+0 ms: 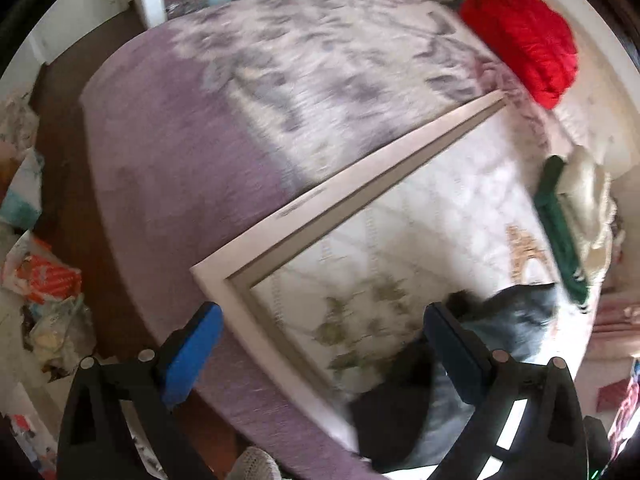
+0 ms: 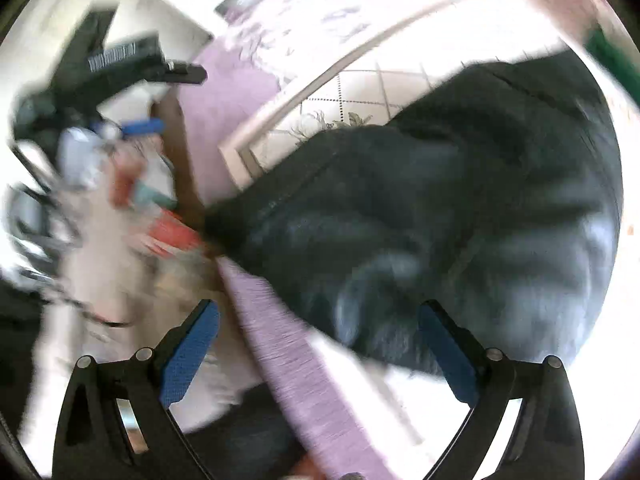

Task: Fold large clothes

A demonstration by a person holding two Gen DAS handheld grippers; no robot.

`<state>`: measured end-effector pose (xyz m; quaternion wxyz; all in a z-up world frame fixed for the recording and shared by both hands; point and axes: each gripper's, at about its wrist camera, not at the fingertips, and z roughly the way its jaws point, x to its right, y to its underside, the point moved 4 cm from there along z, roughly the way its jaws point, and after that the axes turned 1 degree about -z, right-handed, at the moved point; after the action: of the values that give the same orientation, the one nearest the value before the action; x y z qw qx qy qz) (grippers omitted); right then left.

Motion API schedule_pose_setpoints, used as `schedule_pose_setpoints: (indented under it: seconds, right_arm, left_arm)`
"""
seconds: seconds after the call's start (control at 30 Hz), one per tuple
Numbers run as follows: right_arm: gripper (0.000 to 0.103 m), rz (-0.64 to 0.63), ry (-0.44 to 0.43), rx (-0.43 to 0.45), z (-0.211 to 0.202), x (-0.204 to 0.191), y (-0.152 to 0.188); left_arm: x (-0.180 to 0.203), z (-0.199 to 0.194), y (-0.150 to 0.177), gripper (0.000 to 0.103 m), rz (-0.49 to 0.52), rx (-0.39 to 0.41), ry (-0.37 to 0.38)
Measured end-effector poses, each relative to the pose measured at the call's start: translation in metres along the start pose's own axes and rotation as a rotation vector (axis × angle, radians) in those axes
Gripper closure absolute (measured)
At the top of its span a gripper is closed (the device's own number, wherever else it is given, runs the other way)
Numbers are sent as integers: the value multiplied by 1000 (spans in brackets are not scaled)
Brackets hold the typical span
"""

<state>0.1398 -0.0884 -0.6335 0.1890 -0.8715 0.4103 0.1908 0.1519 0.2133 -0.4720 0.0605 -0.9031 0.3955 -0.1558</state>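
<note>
A dark blue-black garment [image 2: 440, 208] lies crumpled on the white quilted cover [image 1: 400, 240] near the bed's front edge; in the left wrist view its dark heap [image 1: 508, 320] sits by my right finger. My left gripper [image 1: 320, 344] is open and empty above the quilt's corner. My right gripper [image 2: 318, 344] is open and empty, hovering just over the garment's near edge. The left gripper also shows in the right wrist view [image 2: 132, 92] at the upper left, beside the bed. Both views are motion-blurred.
A lilac bedspread [image 1: 192, 152] covers the bed. A red knit garment [image 1: 524, 48] lies at the far right corner, a green and a cream garment [image 1: 560, 224] at the right edge. Bags and clutter [image 1: 48, 280] crowd the brown floor at left.
</note>
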Motion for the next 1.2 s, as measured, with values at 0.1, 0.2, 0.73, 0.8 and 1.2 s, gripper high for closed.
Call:
schedule_pose_setpoints:
  seconds: [0.1, 0.2, 0.73, 0.8, 1.2]
  right_arm:
    - [2, 243, -65, 87, -49, 41, 3]
    - [13, 402, 14, 181, -79, 90, -5]
    - [48, 509, 15, 95, -39, 144, -74]
    - [73, 496, 37, 130, -40, 150, -87]
    - [28, 481, 77, 104, -29, 202, -107]
  left_arm:
    - [26, 4, 1, 1, 38, 2, 39]
    - [50, 15, 15, 1, 95, -28, 50]
    - [50, 104, 132, 0, 198, -242, -138]
    - [41, 114, 140, 0, 186, -255, -137]
    - [29, 98, 135, 0, 142, -237, -88]
